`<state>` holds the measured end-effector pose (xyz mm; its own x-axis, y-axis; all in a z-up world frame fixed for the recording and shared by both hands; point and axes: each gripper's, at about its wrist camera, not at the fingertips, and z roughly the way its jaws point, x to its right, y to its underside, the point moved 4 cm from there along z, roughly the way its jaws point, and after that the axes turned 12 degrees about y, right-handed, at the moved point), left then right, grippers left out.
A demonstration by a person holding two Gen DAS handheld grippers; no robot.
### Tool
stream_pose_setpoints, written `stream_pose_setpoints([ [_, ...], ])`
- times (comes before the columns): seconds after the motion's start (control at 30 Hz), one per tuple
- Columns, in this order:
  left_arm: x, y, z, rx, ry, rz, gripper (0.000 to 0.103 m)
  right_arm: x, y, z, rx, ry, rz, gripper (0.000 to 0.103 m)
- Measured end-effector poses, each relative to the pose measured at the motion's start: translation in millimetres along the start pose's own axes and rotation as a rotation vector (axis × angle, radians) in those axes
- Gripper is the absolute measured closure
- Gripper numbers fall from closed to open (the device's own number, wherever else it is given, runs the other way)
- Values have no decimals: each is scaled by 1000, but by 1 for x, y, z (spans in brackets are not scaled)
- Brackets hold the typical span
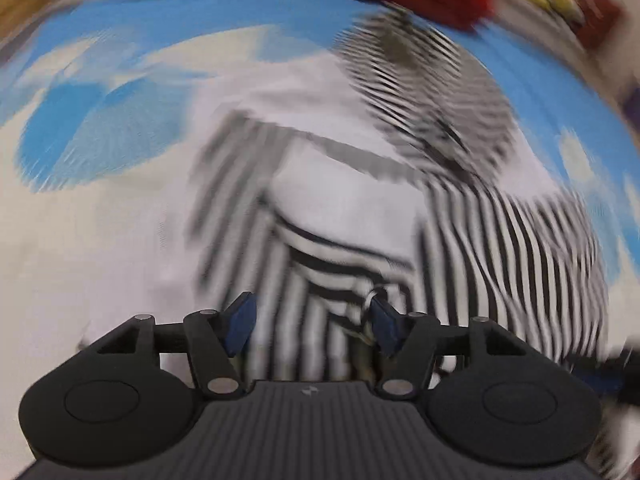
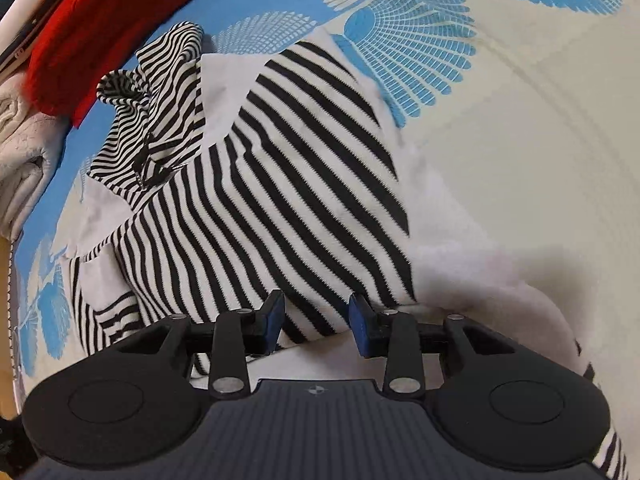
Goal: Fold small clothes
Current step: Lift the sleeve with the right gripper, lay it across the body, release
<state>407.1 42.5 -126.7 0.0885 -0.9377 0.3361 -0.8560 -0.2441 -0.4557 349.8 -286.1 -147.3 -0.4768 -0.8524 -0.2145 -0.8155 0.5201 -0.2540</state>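
Striped top (image 2: 256, 184) lies rumpled on the blue-patterned sheet (image 2: 500, 120), one sleeve bunched toward the red cloth (image 2: 116, 28); folding appears barely begun. Right gripper (image 2: 316, 320) is parted over the near hem, gripping nothing; left gripper (image 1: 312, 324), blurred, is likewise wide. Next: pinch an edge and spread it flat.

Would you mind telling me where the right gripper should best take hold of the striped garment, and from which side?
Probably the near hem of the striped garment, where a corner of fabric lies between the open fingers of the right gripper. Come in low from the near side: that edge lies flat and free on the blue patterned sheet, whereas the far end is bunched near the red cloth.
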Motion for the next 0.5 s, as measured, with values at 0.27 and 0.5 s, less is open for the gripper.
stream_pose_setpoints([
  [0.27, -49, 3, -44, 90, -72, -309, 43, 2, -2, 3, -11, 26, 14, 66],
  [0.5, -82, -15, -45, 125, 32, -450, 50, 1, -1, 0, 1, 52, 9, 66],
])
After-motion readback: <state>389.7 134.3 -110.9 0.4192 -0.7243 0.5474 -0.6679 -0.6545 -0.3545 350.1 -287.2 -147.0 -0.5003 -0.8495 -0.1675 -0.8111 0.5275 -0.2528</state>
